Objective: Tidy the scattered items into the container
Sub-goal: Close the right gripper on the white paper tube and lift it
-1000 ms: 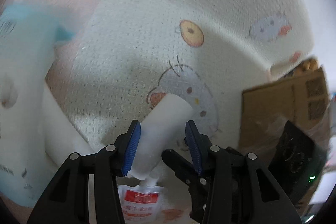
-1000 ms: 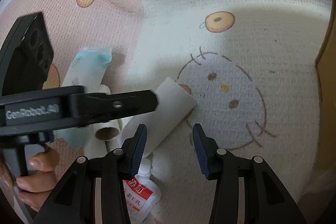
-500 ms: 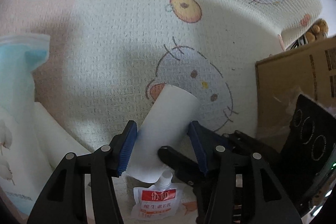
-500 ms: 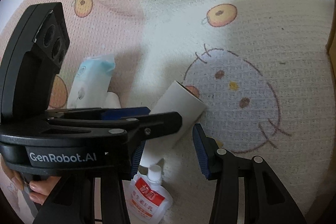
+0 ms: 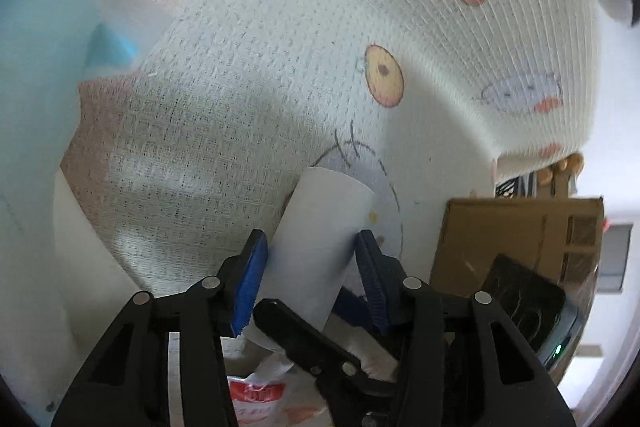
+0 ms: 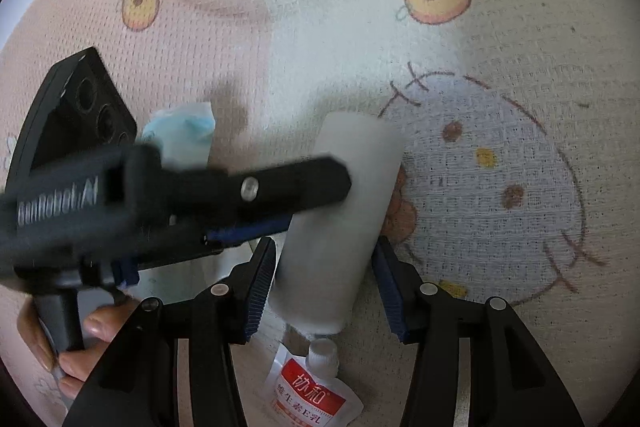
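A white paper roll (image 5: pixel 320 239) lies on the printed mat. My left gripper (image 5: pixel 312 279) straddles its near half, its jaws closing, each blue pad close beside a flank of the roll with no firm press visible. In the right wrist view the left gripper's black finger (image 6: pixel 280 183) crosses over the roll (image 6: pixel 340 227). My right gripper (image 6: pixel 326 287) stands around the same roll's near end, its jaws opening, with gaps on both sides. A red-and-white capped pouch (image 6: pixel 312 383) lies just behind the roll's near end.
A light blue packet (image 6: pixel 180 135) and a second white roll (image 5: pixel 80 247) lie to the left. A brown cardboard box (image 5: pixel 512 239) stands at the right. A person's fingers (image 6: pixel 92 331) hold the left gripper's handle. The mat (image 6: pixel 520 67) carries cartoon prints.
The left gripper came in lower and closer over the roll and rolled a little; the view is blurred. The right gripper's jaws widened around the roll's near end.
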`<state>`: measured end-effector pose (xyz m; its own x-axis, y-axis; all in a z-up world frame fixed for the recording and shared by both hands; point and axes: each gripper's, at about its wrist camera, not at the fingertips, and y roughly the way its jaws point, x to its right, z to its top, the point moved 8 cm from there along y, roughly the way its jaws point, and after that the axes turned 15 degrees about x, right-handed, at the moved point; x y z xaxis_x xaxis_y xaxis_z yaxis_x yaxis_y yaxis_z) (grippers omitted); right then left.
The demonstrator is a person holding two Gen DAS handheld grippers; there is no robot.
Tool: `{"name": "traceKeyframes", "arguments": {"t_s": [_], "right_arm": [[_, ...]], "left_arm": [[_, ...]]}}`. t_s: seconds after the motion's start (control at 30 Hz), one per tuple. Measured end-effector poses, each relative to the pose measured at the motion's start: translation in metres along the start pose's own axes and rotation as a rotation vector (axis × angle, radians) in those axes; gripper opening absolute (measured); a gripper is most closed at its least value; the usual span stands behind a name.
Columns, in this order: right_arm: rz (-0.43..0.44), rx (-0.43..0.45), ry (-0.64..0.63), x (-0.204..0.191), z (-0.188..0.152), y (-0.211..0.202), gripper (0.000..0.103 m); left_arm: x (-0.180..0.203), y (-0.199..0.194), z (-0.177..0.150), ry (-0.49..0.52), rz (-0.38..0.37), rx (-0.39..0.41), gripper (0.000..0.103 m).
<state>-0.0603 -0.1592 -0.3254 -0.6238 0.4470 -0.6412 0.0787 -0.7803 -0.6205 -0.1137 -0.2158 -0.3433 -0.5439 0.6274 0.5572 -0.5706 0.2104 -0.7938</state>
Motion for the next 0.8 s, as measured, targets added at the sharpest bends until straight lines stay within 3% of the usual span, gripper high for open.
{"name": "traceKeyframes", "arguments": {"t_s": [0.23, 0.33, 0.47, 0.8], "right_arm": [[0.005, -0.005, -0.012, 0.002, 0.000, -0.001, 0.044], [-0.005, 0.003, -0.035, 0.001, -0.001, -0.003, 0.040], [0.002, -0.001, -0.047, 0.002, 0.000, -0.005, 0.038], [-0.059, 0.004, -0.137, -0.011, 0.007, -0.033, 0.039]], "left_arm": [[0.003, -0.001, -0.004, 0.002, 0.005, 0.039, 0.050], [0.005, 0.000, -0.013, 0.047, 0.050, 0.003, 0.050], [0.012, -0.001, -0.022, 0.128, 0.091, 0.019, 0.050], [0.029, -0.037, -0.022, 0.163, 0.050, 0.087, 0.050]]}}
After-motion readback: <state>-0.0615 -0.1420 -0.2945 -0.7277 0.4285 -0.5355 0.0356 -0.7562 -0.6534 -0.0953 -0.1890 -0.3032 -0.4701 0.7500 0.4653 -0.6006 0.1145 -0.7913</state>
